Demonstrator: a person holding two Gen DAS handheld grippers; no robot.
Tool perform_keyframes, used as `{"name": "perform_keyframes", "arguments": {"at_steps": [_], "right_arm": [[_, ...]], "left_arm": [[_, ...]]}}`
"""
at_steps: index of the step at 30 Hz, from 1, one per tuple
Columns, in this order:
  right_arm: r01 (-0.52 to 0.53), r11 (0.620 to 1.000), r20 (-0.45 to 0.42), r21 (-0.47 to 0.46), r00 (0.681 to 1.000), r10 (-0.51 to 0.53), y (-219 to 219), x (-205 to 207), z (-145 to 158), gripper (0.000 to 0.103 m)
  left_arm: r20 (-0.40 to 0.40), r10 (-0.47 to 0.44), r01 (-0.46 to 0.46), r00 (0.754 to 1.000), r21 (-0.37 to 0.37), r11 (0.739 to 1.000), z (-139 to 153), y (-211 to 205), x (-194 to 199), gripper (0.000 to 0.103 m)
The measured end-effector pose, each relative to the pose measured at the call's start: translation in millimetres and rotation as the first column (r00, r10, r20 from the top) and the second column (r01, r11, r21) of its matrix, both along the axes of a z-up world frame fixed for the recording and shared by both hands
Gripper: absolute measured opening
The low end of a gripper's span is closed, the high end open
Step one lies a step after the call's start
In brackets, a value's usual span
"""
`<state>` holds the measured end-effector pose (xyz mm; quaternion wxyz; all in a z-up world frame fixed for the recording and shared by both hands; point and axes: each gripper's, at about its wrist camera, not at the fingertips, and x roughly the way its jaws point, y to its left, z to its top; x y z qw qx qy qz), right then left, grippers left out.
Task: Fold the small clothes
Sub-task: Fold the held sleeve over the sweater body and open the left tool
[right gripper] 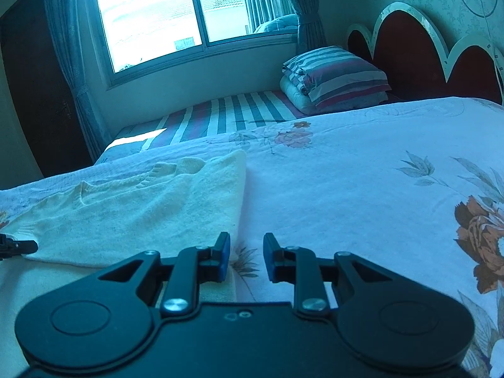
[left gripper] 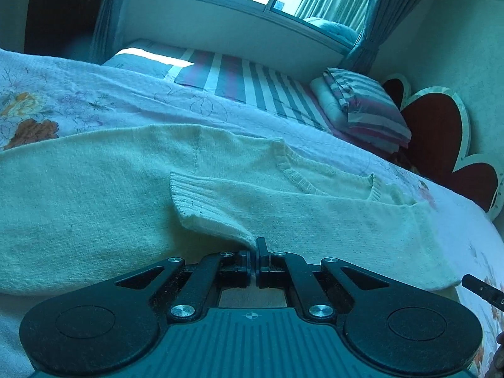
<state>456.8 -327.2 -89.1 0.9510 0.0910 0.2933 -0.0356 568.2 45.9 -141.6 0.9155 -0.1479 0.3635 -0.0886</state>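
While the cream knitted sweater (left gripper: pixel 126 189) lies spread on the floral bedspread (right gripper: pixel 346 182), one sleeve folded across its body, the left gripper (left gripper: pixel 255 249) has its jaws pressed together on the lower edge of that sleeve's ribbed cuff (left gripper: pixel 201 201). Only a thin bit of knit sits between the pads, so the hold looks slight; a quick pull could let the cuff slip out and spoil the fold. Loose knit also stretches, and dragging the sleeve sideways might skew the body underneath or bunch the bedspread. The right gripper (right gripper: pixel 246 256) hangs with its jaws spread and nothing between them, just beside the sweater's side edge (right gripper: pixel 242 189), its left finger (right gripper: pixel 222 258) over the fabric border. If it closes there without gathering both layers, the person may lift only the top one and leave the fold uneven
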Motion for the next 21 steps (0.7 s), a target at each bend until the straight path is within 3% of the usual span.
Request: {"name": "perform_keyframes", "arguments": {"at_steps": [3,9,11,12,13,14,15,17,21], "right_arm": [[0.014,1.0,-0.094,-0.024,0.995,-0.016,-1,14,-13,0.022],[-0.005,1.0,0.016,-0.015,1.0,0.006,-4,16,7,0.027],[-0.039,0.998,-0.103,-0.04,0.994,0.034,0,38,-6,0.027],[-0.047,0.997,-0.115,-0.055,0.993,0.04,0,45,-9,0.027],[-0.041,0.998,-0.104,-0.058,0.994,0.035,-2,48,-5,0.029],[-0.034,0.998,-0.086,-0.053,0.996,0.029,-4,50,0,0.029],[-0.025,0.999,-0.054,-0.048,0.998,0.023,-6,51,4,0.031],[-0.015,0.998,-0.038,-0.056,0.999,0.012,-6,59,7,0.036],[-0.036,0.995,-0.022,-0.089,0.999,0.034,0,79,2,0.034]], "left_arm": [[-0.011,0.008,-0.008,1.0,0.0,1.0,-1,0,3,0.002],[-0.004,-0.005,0.005,1.0,0.043,0.999,-2,-4,1,0.002],[-0.011,0.018,-0.018,1.0,0.026,1.0,-1,-3,2,0.005],[-0.007,0.028,-0.028,1.0,0.019,0.999,2,-1,1,0.006],[0.007,0.046,-0.046,0.999,0.021,0.999,5,0,-3,0.019],[0.019,0.071,-0.072,0.997,0.023,0.997,7,3,-7,0.048],[0.025,0.093,-0.093,0.995,0.02,0.995,8,5,-10,0.058],[-0.001,0.103,-0.103,0.995,0.002,0.995,1,9,-8,0.059],[0.008,0.13,-0.13,0.991,-0.004,0.991,-1,11,-8,0.059]]}}
